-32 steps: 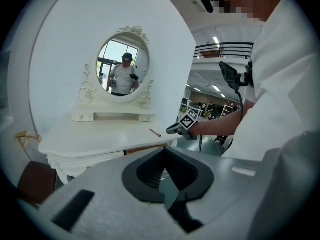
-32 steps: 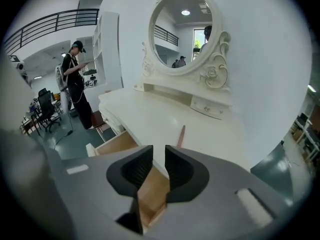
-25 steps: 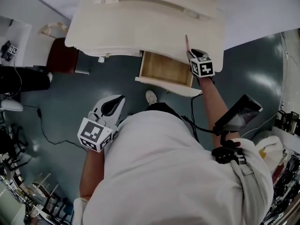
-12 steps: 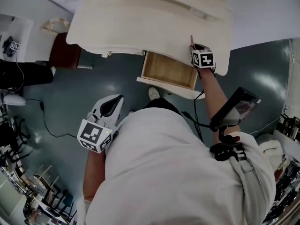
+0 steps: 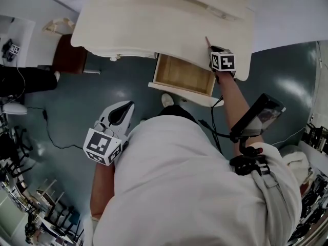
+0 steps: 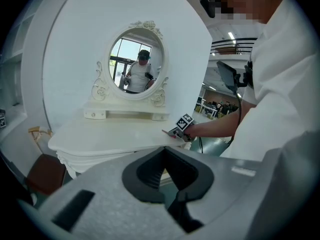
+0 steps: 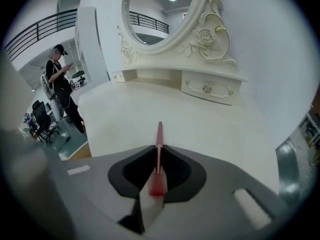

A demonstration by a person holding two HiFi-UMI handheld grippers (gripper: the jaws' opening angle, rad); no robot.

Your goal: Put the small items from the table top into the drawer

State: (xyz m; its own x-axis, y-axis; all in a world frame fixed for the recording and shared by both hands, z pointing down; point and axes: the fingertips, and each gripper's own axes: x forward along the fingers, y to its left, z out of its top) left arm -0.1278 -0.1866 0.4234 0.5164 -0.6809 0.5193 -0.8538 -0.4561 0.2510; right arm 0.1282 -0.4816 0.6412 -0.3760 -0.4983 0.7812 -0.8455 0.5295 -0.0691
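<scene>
While the left gripper (image 6: 163,153) hangs with jaws together and empty, the right gripper (image 7: 159,151), jaws just closing, pinches a slim red pen (image 7: 159,133) over the dressing table (image 7: 210,129).

Matt cream-painted table top (image 5: 154,24); bare wood drawer (image 5: 182,76) inside; glossy floor (image 5: 102,86).

The person wears a loose white shirt (image 5: 189,188) with short sleeves. A black clamp (image 5: 248,165) at the shirt's right side carries a dark flat screen (image 5: 259,118), and a thin black cable (image 5: 211,127) runs beside it. The left gripper (image 5: 124,108) and right gripper (image 5: 209,45) are pale grey shells with black-lined jaws, each bearing a cube (image 5: 102,146) of black-and-white square markers.
</scene>
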